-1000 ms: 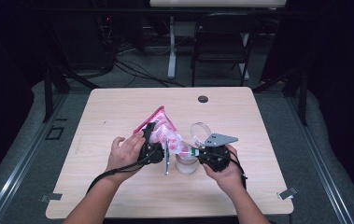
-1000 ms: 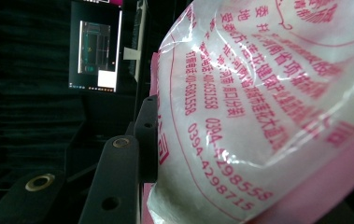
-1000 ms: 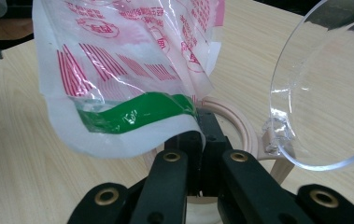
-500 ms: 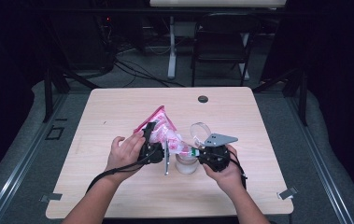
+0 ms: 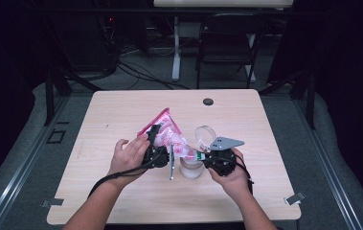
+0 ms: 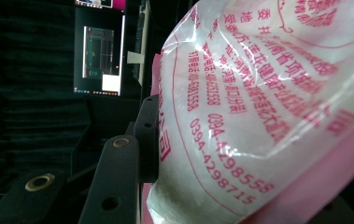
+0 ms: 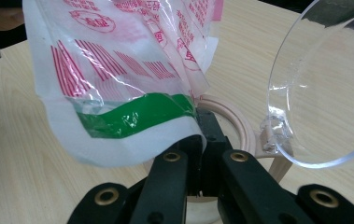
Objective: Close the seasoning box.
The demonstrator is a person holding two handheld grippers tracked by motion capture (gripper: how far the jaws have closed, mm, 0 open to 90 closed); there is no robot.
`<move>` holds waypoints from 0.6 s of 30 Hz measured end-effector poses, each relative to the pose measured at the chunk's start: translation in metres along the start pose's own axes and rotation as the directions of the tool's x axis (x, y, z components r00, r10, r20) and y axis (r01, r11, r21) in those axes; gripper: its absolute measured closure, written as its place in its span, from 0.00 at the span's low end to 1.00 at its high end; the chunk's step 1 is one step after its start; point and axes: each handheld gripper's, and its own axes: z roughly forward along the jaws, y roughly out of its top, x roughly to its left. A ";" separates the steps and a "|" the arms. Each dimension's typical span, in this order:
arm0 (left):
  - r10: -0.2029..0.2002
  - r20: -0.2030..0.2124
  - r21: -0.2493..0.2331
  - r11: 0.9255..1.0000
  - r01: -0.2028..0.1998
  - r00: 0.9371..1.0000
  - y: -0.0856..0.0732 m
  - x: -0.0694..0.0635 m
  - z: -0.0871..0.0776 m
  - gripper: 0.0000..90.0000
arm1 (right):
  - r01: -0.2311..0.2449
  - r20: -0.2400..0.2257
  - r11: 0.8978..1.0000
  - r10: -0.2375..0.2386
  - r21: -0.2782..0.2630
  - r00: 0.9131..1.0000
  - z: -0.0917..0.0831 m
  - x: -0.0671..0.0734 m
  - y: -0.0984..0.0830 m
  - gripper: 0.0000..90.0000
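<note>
High view: above the light wooden table point(image 5: 121, 201), the left gripper point(image 5: 156, 154) clamps the fat body of a pink-and-white printed plastic bag of white granules point(image 5: 168, 133). The right gripper point(image 5: 203, 156) pinches the bag's lower corner. The bag slopes down from upper left towards a small round jar with a pale rim point(image 5: 191, 168), its clear hinged lid point(image 5: 206, 134) tipped open (the mouth sits just under the pinched corner).

Left gripper view: the bag point(image 6: 258, 112) bulges between the jaws, pressed against one pad.

Right gripper view: jaws closed tight on the green-striped corner point(image 7: 132, 116); jar rim point(image 7: 240, 126) directly beyond, lid point(image 7: 324, 84) upright at right. Whether the corner is already cut open is hard to make out.
</note>
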 end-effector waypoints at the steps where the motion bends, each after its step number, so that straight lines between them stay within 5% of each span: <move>1: 0.000 0.000 0.000 1.000 0.000 1.000 0.000 0.000 0.000 0.71 | 0.000 0.000 1.000 0.000 0.000 1.000 0.000 0.000 0.000 1.00; 18: 0.006 -0.007 -0.008 1.000 -0.006 1.000 0.002 0.002 -0.001 0.71 | -0.003 0.003 1.000 0.003 0.004 1.000 0.000 -0.001 -0.001 1.00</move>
